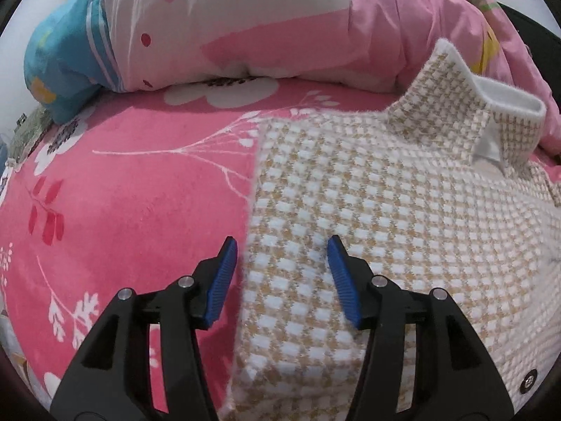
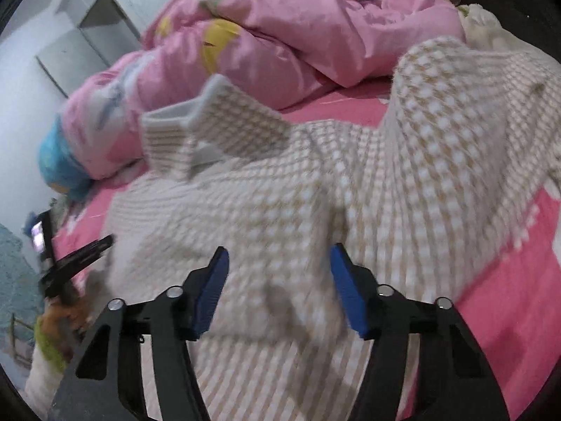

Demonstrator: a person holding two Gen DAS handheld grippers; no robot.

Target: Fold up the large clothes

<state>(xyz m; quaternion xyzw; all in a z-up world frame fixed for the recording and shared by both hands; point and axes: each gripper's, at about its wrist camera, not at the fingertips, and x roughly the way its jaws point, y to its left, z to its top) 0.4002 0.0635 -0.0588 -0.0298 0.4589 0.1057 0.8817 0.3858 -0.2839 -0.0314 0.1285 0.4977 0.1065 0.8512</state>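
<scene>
A beige-and-white checked jacket (image 1: 385, 217) with a white-edged collar (image 1: 484, 112) lies spread on the pink floral bed sheet (image 1: 140, 193). My left gripper (image 1: 282, 249) is open and empty, straddling the jacket's left edge just above it. In the right wrist view the same jacket (image 2: 315, 193) fills the middle, blurred, with its collar (image 2: 210, 122) raised at the back and a sleeve (image 2: 473, 112) bunched at the right. My right gripper (image 2: 278, 254) is open and empty over the jacket's body. The left gripper (image 2: 80, 256) shows at the far left.
A pink printed duvet (image 1: 280, 24) is heaped along the back of the bed, with a blue pillow (image 1: 63, 59) at its left end. In the right wrist view the duvet (image 2: 298, 35) runs across the back, and a white wardrobe (image 2: 70, 35) stands beyond.
</scene>
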